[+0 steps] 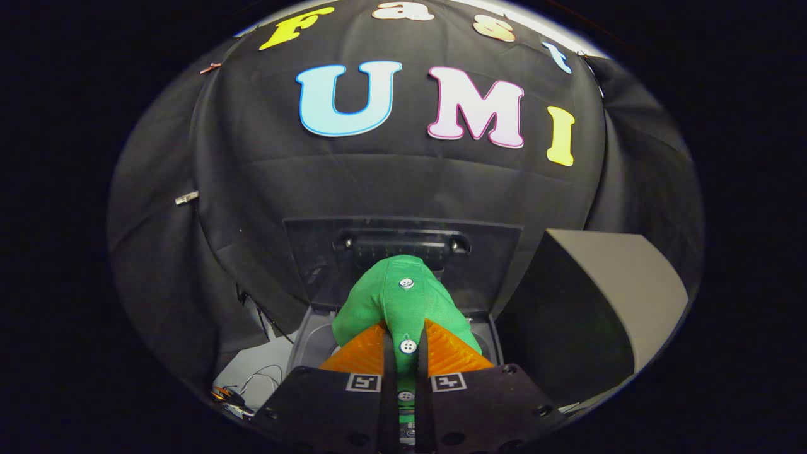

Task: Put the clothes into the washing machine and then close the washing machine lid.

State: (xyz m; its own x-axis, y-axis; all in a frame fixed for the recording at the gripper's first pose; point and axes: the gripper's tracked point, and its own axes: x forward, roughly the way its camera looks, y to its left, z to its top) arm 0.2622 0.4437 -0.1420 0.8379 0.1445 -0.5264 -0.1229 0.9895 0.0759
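The jaws (406, 353) are drawn narrow and clamp a green cloth garment with white buttons (403, 296), both fingers (362, 356) pressing its button strip from either side. One button sits right in the slit between them, another lower down near the gripper body, and a third higher on the bunched fabric that bulges up and forward beyond the fingertips. The garment hangs above the open top of a small grey washing machine (312, 340), whose rim shows just ahead of and below the fingers on both sides. Behind the garment the machine's dark transparent lid (485, 258) stands raised, close to upright, with its hinge bar across the top of the fabric. To the right of the machine stands a large box with a light grey top and a dark side (599, 284). To the left, on the pale bench (252, 372), lie thin loose wires (261, 375).
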